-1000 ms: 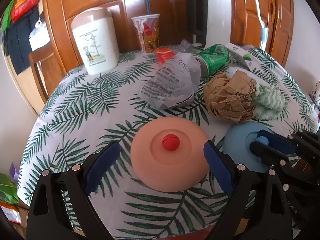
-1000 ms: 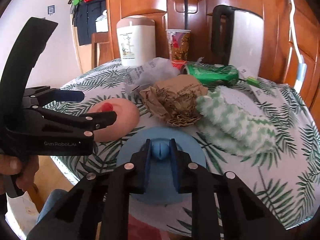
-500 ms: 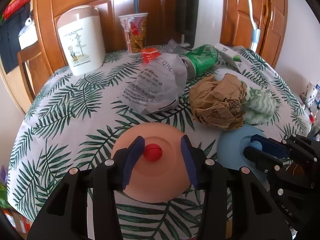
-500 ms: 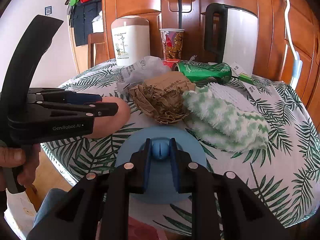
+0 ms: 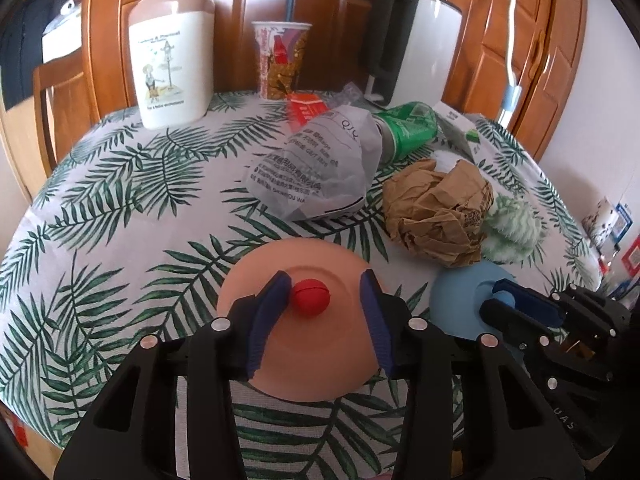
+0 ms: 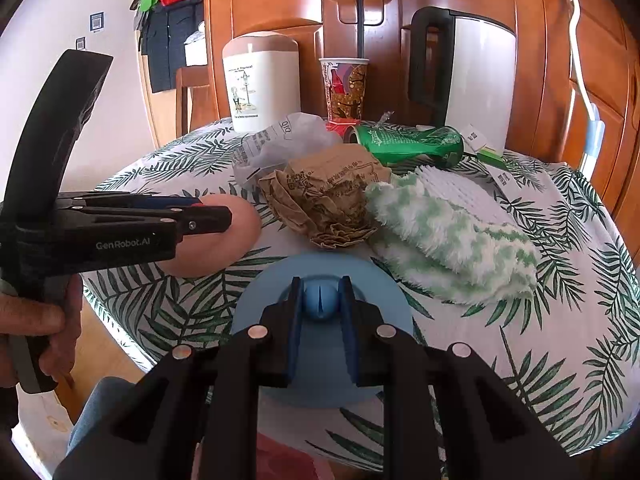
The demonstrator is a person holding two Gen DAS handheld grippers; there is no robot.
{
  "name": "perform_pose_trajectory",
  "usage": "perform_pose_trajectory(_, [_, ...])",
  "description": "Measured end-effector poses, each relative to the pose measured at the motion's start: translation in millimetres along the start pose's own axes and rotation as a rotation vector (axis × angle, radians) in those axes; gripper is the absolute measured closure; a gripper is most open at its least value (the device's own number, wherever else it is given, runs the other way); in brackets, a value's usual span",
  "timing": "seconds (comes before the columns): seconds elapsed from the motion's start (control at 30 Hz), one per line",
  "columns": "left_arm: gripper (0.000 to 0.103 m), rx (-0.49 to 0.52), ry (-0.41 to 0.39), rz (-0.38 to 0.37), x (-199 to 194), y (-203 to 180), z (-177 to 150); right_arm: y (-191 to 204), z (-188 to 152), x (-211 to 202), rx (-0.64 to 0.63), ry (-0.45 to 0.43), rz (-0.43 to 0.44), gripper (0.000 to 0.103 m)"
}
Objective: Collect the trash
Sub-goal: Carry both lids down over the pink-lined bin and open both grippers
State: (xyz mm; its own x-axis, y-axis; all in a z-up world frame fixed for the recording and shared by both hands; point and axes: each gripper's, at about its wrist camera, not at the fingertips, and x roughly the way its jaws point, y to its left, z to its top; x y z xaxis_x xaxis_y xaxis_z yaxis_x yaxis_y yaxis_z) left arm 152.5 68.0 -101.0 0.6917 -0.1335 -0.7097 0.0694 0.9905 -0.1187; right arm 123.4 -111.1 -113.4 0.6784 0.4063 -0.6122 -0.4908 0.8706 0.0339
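Left gripper [image 5: 324, 300] closing round red knob [image 5: 309, 297], gap remains; right gripper [image 6: 320, 300] clamps blue knob [image 6: 320, 302]. Next I finish left pinch, lift both lids off tabletop's near edge.

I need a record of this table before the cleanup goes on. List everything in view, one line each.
Pink lid: 1, peach with red knob, near edge.
Blue lid: 1, blue with blue knob, near edge, beside the pink one.
Brown paper: 1, crumpled, mid-table.
Grey bag: 1, printed, behind pink lid.
Green can: 1, lying down, far side.
Fluffy cloth: 1, green-white, beside the paper.
Paper cup: 1, red-patterned, far edge.
Bin: 1, white with tan lid, far edge.
Kettle: 1, white, black handle.
Table: leaf-print cloth.
Left gripper: jaws just closing round the red knob, one pad touching.
Right gripper: shut on blue knob.
Hand: holds left gripper.
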Motion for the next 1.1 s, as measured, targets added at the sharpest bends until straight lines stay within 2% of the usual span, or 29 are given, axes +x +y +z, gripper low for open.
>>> perform_pose_trajectory(0.07, [0.079, -0.023, 0.002, 0.007, 1, 4, 0, 0, 0, 0, -0.001, 0.001, 0.0, 0.085])
perform_pose_trajectory(0.17, [0.079, -0.031, -0.001, -0.007, 2, 7, -1, 0, 1, 1, -0.005, 0.003, -0.004, 0.085])
perform_pose_trajectory(0.3, [0.079, 0.032, -0.002, 0.065, 3, -5, -2, 4, 1, 3, -0.027, 0.003, -0.025, 0.085])
perform_pose_trajectory(0.4, [0.08, 0.039, -0.006, 0.085, 1, -7, -2, 2, 1, 1, -0.006, -0.002, -0.012, 0.085])
perform_pose_trajectory(0.87, [0.079, 0.029, -0.023, 0.04, -44, -10, -26, 6, -12, -45, 0.027, -0.027, 0.057, 0.086])
perform_pose_trajectory(1.1, [0.079, 0.053, 0.004, -0.013, -90, -22, -66, 21, -46, -100, 0.021, -0.017, 0.108, 0.086])
